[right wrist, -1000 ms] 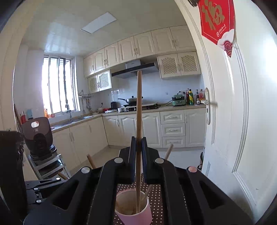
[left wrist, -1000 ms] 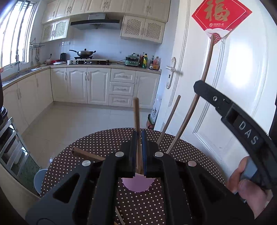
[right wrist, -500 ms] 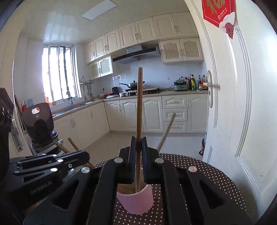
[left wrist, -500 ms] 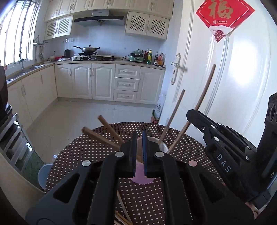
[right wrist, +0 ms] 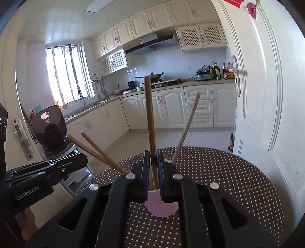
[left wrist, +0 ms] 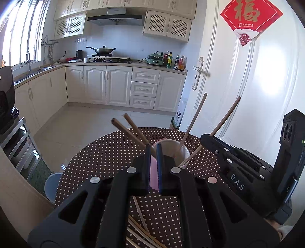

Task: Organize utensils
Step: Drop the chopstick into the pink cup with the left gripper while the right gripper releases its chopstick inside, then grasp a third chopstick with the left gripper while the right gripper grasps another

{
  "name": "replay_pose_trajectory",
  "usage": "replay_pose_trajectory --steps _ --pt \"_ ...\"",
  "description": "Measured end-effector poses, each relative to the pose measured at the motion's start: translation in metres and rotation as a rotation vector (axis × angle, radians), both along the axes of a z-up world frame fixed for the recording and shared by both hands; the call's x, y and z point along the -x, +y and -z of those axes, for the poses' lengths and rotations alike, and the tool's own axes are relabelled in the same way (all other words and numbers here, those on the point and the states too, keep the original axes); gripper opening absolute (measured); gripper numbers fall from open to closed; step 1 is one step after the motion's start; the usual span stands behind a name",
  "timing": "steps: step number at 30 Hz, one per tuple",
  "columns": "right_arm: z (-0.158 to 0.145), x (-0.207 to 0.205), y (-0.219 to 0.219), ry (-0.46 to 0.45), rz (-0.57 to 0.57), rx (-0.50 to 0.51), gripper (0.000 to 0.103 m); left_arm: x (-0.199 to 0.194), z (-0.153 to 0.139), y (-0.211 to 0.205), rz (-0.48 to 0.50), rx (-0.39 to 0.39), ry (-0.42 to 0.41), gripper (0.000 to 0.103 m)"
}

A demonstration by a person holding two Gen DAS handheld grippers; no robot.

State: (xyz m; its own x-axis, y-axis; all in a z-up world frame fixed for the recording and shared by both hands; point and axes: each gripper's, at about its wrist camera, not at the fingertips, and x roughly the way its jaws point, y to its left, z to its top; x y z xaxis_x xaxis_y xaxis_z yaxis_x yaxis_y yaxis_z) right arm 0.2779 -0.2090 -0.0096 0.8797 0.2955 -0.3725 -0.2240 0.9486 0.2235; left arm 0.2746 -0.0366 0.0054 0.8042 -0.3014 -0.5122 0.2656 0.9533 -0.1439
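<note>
The right hand-held gripper [right wrist: 153,167] stands directly over the pink cylindrical plastic cup [right wrist: 162,207]. Its jaws are opening, with one brown wooden chopstick [right wrist: 149,114] upright between them, its lower end down in the cup. The left hand-held gripper [left wrist: 153,167] sits just in front of the same cup [left wrist: 171,147], jaws closed with nothing between the pads; only the cup's pink wall shows through the narrow gap.

Four other chopsticks lean in the cup: two darker brown ones [left wrist: 131,131] angled out to the left, a thin pale one [left wrist: 194,118] tilted right, and another brown one [left wrist: 225,118] slanting farther right, partly behind the body of the right tool. The cup has a pale, whitish inside.

A loose bundle of pale wooden chopsticks [left wrist: 141,229] lies flat on the surface beneath the left tool. The surface [right wrist: 219,171] is a round table covered in a dark brown cloth with white polka dots. Around it is a kitchen with cream cabinets [left wrist: 106,85], a wok on the stove [left wrist: 103,50], a white door [left wrist: 238,85] bearing a red paper decoration [left wrist: 249,17], and a bright window [right wrist: 64,74].
</note>
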Motion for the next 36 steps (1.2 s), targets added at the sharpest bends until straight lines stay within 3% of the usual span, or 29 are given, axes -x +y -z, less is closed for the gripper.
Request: replay_pose_trajectory --steps 4,7,9,10,11,16,22,27,30,36 --pt "0.000 0.013 -0.001 0.006 -0.007 -0.016 0.016 0.011 0.000 0.006 -0.012 -0.003 0.000 0.007" --pt "-0.001 0.025 -0.002 0.002 -0.012 -0.020 0.031 0.022 -0.001 0.011 -0.018 0.002 -0.004 0.010" --pt "-0.002 0.037 -0.001 -0.001 -0.014 -0.021 0.038 0.032 -0.003 0.015 -0.019 0.007 -0.018 0.026" --pt "-0.002 0.043 -0.001 -0.004 -0.017 -0.022 0.038 0.038 -0.004 0.017 -0.027 0.009 -0.033 0.048" --pt "-0.002 0.049 0.000 -0.005 -0.018 -0.022 0.039 0.043 -0.006 0.017 -0.033 0.010 -0.052 0.058" --pt "-0.002 0.074 0.004 -0.019 -0.022 0.001 0.042 0.064 -0.011 0.025 -0.052 -0.003 -0.085 0.058" --pt "0.001 0.097 0.009 -0.012 -0.035 0.030 0.051 0.088 -0.011 0.032 -0.085 -0.039 -0.100 0.078" --pt "0.011 0.103 0.017 0.035 -0.063 0.044 0.055 0.099 -0.001 0.044 -0.078 -0.050 -0.020 0.086" --pt "0.017 0.104 0.020 0.070 -0.073 0.044 0.055 0.098 0.013 0.056 -0.073 -0.034 0.093 0.086" --pt "0.030 0.104 0.030 0.131 -0.093 0.061 0.055 0.100 0.044 0.074 -0.077 0.005 0.219 0.086"
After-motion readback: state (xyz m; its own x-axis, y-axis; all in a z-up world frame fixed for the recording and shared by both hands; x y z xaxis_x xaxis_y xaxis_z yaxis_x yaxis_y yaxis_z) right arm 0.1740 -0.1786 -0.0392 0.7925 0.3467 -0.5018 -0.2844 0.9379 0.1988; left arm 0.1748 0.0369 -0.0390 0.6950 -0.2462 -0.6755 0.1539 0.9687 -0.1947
